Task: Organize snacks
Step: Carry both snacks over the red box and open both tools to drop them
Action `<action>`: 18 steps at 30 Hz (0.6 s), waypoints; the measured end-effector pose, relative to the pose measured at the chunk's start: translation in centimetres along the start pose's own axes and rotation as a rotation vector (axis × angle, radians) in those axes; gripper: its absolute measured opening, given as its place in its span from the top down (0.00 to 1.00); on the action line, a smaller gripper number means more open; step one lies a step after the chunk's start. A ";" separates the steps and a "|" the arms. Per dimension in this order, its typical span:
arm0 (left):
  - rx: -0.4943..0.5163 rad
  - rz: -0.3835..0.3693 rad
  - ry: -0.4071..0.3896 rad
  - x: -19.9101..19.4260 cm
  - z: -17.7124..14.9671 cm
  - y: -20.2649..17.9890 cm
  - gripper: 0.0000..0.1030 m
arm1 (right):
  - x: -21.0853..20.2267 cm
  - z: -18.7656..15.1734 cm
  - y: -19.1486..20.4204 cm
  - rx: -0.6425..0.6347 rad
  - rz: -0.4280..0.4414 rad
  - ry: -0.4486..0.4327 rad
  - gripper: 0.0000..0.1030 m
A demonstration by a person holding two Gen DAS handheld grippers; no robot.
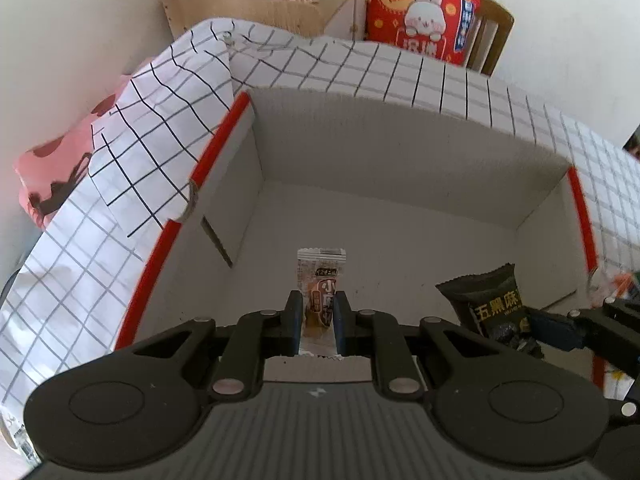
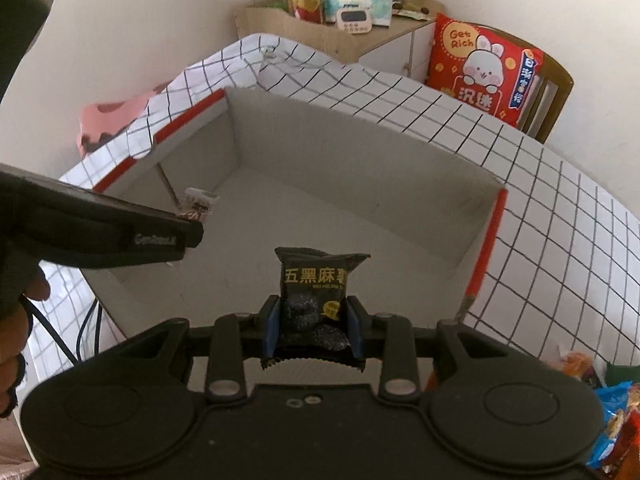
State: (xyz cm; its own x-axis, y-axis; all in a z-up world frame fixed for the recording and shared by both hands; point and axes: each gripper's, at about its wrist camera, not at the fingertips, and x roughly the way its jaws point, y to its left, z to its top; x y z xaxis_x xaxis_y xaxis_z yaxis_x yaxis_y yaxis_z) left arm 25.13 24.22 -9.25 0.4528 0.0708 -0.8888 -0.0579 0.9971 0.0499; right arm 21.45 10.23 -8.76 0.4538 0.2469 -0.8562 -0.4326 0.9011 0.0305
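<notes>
My left gripper (image 1: 317, 300) is shut on a small clear snack packet with a brown label (image 1: 320, 280), held over the open white cardboard box (image 1: 400, 152). My right gripper (image 2: 313, 312) is shut on a black snack packet with yellow characters (image 2: 316, 280), also held over the box. The black packet shows at the right of the left wrist view (image 1: 492, 304). The clear packet shows past the left gripper's body in the right wrist view (image 2: 198, 202). No snack shows on the visible part of the box floor (image 2: 320, 216).
The box with red-edged flaps (image 1: 224, 132) sits on a white checked tablecloth (image 2: 540, 208). A red rabbit cushion (image 2: 484, 68) leans on a chair behind. A wooden shelf (image 2: 320, 28) holds bottles and tissues. Loose snack bags (image 2: 612, 412) lie at the right. A pink cloth (image 1: 52, 176) lies left.
</notes>
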 end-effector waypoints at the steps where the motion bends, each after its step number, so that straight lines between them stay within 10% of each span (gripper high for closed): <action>1: 0.008 0.008 0.009 0.3 -0.1 -0.2 0.85 | 0.2 -0.1 0.1 -0.004 -0.003 0.007 0.68; 18: 0.008 0.019 0.053 1.7 -1.0 -0.3 0.76 | 1.1 -0.8 0.8 -0.027 -0.023 0.035 0.63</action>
State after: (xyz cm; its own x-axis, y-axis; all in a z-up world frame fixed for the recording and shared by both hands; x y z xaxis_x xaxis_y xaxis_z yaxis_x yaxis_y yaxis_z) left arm 24.99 24.05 -11.22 0.4042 0.0879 -0.9104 -0.0590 0.9958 0.0700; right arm 20.96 10.95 -10.09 0.4367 0.2127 -0.8741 -0.4428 0.8966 -0.0031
